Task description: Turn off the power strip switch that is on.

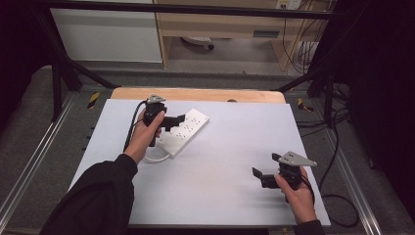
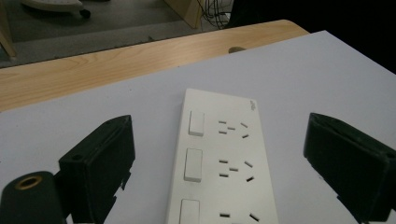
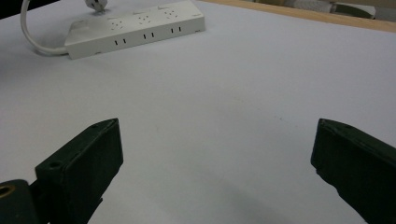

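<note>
The strip (image 1: 184,129) is being approached: the left gripper (image 1: 177,121) is held over it, jaws apart. The right gripper (image 1: 258,174), jaws apart, is kept well away. Lowering and closing seem called for next.

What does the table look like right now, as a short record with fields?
surface: white table top
object: white power strip with rocker switches, lying flat, white cord at its near end
left gripper: open, above the power strip, jaws on either side of it
right gripper: open, over bare table, apart from the strip
</note>
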Demonstrator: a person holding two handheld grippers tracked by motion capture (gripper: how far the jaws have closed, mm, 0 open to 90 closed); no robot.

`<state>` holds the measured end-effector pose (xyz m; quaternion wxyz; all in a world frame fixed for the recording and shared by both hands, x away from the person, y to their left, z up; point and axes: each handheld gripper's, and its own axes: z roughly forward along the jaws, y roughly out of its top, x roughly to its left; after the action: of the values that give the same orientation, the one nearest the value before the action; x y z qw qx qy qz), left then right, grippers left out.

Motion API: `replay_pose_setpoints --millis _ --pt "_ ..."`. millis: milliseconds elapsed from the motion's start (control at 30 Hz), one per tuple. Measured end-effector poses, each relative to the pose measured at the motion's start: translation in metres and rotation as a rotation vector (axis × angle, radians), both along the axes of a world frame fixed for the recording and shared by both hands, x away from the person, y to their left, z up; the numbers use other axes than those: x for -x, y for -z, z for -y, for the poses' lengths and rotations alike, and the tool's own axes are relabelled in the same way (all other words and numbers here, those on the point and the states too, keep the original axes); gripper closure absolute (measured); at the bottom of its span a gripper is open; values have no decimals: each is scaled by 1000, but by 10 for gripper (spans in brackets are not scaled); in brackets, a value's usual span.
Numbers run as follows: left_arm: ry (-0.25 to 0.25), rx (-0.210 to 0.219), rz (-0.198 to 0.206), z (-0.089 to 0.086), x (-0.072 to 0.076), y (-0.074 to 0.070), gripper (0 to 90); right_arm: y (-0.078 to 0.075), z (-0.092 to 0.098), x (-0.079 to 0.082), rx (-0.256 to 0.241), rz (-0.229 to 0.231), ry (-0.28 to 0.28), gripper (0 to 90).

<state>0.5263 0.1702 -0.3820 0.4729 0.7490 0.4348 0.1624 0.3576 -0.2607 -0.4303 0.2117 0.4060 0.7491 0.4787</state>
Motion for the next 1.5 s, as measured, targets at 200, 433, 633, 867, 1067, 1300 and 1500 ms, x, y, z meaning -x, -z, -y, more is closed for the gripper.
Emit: replay_pose_setpoints --millis 200,433,633,867,1067,1300,1500 --pt "-9 22 19 -9 10 -11 90 0 1 0 -3 -2 7 27" --pt "9 53 57 -19 24 -20 64 0 0 0 1 -1 7 27" --pt "8 77 62 -29 36 -24 62 1 0 0 2 -3 8 27" --pt "6 79 80 -41 50 -30 62 1 0 0 -1 -9 12 27" --pt "-5 89 92 -50 59 -34 62 2 0 0 1 -10 12 27" --pt "-23 105 106 -55 66 -36 54 2 1 0 -8 -16 11 30" --pt "-21 104 115 -59 74 -39 54 2 1 0 -7 -14 13 31"
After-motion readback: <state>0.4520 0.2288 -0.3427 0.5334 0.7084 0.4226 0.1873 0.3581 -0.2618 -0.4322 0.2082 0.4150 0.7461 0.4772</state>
